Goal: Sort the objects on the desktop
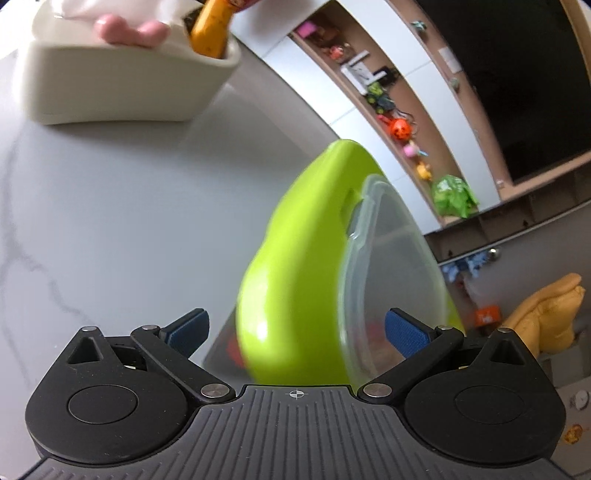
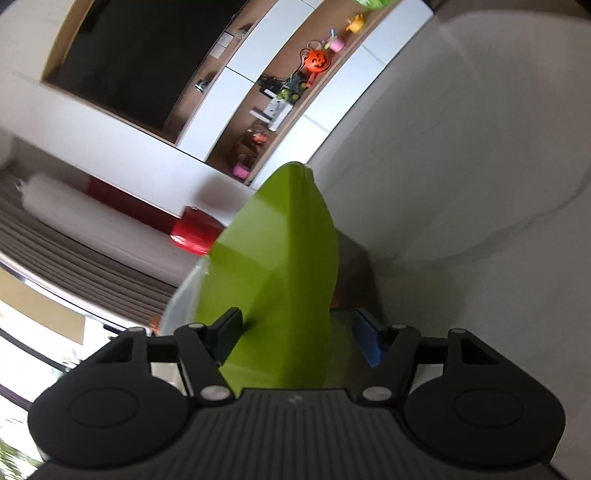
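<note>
While both my wrist cams are tilted and a bit motion-blurred, layout is readable. Left wrist view, far left top: white caddy (image 1: pixel 122 81) on the marble table (image 1: pixel 92 221), with an orange bottle (image 1: pixel 212 31) standing in its right compartment and something pink (image 1: pixel 129 27) on top. Centre: the green box (image 1: pixel 295 266) with its clear lid (image 1: pixel 391 273), tipped on edge, sitting between the fingers of my left gripper (image 1: pixel 295 332). Left pad (image 1: pixel 186 330) stands off the green shell with table showing in the gap; right pad (image 1: pixel 406 332) overlaps the clear lid, contact unclear. So left jaws look spread around the box, not clamped. Right of that: shelf with toys (image 1: pixel 399 129). Right wrist view: same green box (image 2: pixel 280 280) runs up the middle of my right gripper (image 2: pixel 295 336). Left pad (image 2: pixel 229 332) sits against the green face; blue right pad (image 2: pixel 367 341) is at the far side, behind a murky translucent edge. Can't tell whether that one is pressing, so right grip state unconfirmed.
</note>
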`<action>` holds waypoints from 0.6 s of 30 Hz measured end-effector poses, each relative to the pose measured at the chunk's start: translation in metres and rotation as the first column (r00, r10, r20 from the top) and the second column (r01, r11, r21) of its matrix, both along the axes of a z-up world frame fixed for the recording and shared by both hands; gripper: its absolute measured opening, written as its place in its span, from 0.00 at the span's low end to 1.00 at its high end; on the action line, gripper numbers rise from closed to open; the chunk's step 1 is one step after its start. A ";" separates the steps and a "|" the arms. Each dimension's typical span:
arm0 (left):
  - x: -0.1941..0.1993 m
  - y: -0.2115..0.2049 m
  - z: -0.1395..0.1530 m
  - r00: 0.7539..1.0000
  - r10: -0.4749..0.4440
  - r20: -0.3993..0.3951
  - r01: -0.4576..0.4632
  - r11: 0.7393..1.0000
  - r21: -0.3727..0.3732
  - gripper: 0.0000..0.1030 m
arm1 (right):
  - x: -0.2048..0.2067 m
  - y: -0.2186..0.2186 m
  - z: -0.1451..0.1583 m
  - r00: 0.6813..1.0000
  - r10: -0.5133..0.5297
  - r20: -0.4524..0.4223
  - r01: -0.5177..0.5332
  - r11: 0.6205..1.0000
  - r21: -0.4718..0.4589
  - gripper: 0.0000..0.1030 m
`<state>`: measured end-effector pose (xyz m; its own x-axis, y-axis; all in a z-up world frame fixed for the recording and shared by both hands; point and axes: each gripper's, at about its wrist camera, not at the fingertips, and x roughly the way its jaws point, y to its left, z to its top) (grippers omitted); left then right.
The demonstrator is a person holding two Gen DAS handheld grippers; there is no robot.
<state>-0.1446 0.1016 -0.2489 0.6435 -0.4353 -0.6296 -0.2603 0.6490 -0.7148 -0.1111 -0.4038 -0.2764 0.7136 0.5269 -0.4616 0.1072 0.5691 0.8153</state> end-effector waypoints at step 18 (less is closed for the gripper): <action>-0.021 -0.031 0.017 0.995 -0.094 0.039 0.091 0.993 0.080 0.83 | 0.003 -0.015 0.008 0.994 0.108 -0.008 -0.108 0.993 -0.053 0.53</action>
<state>-0.1660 0.0710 -0.2323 0.6298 -0.4453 -0.6365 -0.1666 0.7229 -0.6706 -0.1079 -0.4185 -0.2687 0.6512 0.5753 -0.4949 0.0472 0.6202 0.7830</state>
